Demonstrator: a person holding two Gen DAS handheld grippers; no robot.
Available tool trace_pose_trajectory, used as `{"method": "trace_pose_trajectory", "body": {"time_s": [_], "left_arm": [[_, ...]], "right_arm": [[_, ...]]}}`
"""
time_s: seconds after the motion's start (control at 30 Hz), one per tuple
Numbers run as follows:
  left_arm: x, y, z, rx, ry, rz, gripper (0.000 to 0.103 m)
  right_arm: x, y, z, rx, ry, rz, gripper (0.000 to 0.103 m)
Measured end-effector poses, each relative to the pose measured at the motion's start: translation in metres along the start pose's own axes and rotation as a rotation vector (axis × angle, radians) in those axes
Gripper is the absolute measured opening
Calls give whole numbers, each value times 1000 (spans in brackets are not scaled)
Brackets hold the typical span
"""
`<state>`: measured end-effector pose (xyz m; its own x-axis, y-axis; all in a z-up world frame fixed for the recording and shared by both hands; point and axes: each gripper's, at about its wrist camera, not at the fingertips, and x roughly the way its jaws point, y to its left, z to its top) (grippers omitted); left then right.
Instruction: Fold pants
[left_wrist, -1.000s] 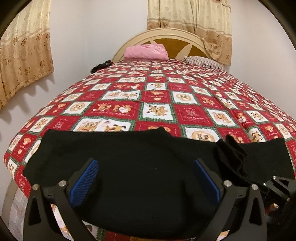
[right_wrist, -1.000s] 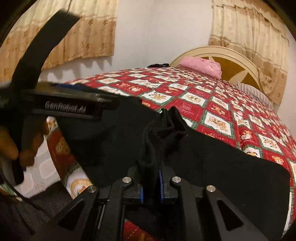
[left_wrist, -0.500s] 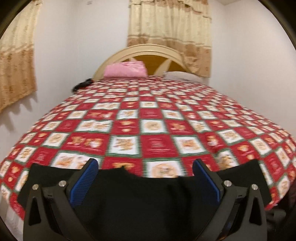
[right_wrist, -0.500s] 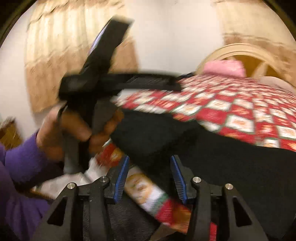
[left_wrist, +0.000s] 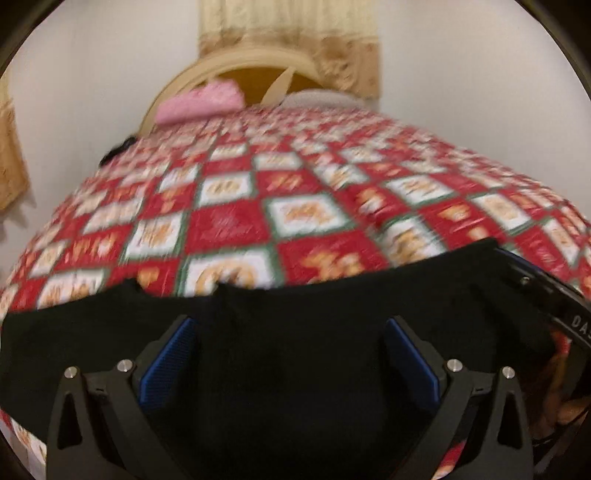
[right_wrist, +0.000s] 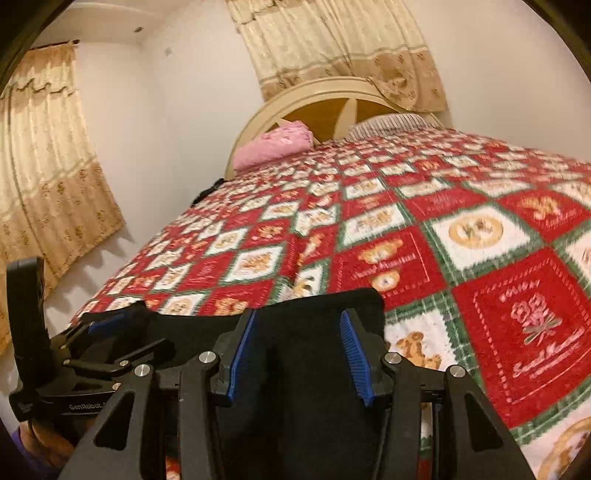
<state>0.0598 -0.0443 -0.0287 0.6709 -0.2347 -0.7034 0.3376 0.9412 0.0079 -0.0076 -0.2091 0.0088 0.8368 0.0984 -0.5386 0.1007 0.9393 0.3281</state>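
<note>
The black pants (left_wrist: 295, 332) are spread flat along the near edge of the bed (right_wrist: 480, 258), which is covered by a red, white and green checked quilt. Both the left hand-held gripper (left_wrist: 290, 363) and the right hand-held gripper (right_wrist: 297, 354) are held wide apart above the cloth, gripping nothing. A pink pillow (right_wrist: 275, 144) is seen by the cream headboard (right_wrist: 332, 86), with beige curtains (right_wrist: 332, 40) on white walls.

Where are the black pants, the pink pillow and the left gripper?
black pants (left_wrist: 295, 369), left wrist view, middle of the fabric
pink pillow (right_wrist: 273, 146), right wrist view, its top face
left gripper (left_wrist: 290, 358), left wrist view, between its open fingertips
</note>
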Motion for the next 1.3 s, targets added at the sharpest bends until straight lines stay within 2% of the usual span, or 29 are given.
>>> {"method": "trace_pose_trajectory", "body": {"time_s": [0.03, 0.07, 0.13, 0.2, 0.3, 0.6, 0.77, 0.9, 1.03, 1.13, 1.3], "left_arm": [[8, 8, -3, -32, 39, 5, 103], [13, 17, -6, -74, 58, -26, 103], [9, 29, -9, -129, 21, -73, 103], [9, 23, -12, -93, 23, -44, 103], [7, 20, -14, -92, 9, -30, 103], [-3, 31, -12, -90, 40, -36, 103], [-33, 77, -20, -168, -6, 32, 103], [-60, 146, -35, -313, -43, 191, 103], [-68, 204, -53, -469, -20, 329, 103], [-66, 231, -67, -571, 21, 350, 103], [-52, 247, -83, -622, 82, 384, 103]], "right_arm": [[1, -1, -3, 1, -14, 1, 49], [-1, -1, -6, -2, -35, 3, 49], [1, 2, -8, -17, -44, -20, 49], [2, 10, -10, -67, -42, -61, 49], [4, 22, -14, -146, -51, -125, 49], [3, 22, -18, -145, -73, -130, 52], [4, 25, -19, -150, -74, -134, 57], [4, 25, -18, -118, -87, -105, 66], [5, 30, -18, -136, -84, -116, 70], [7, 33, -19, -155, -80, -127, 73], [12, 47, -18, -217, -51, -196, 75]]}}
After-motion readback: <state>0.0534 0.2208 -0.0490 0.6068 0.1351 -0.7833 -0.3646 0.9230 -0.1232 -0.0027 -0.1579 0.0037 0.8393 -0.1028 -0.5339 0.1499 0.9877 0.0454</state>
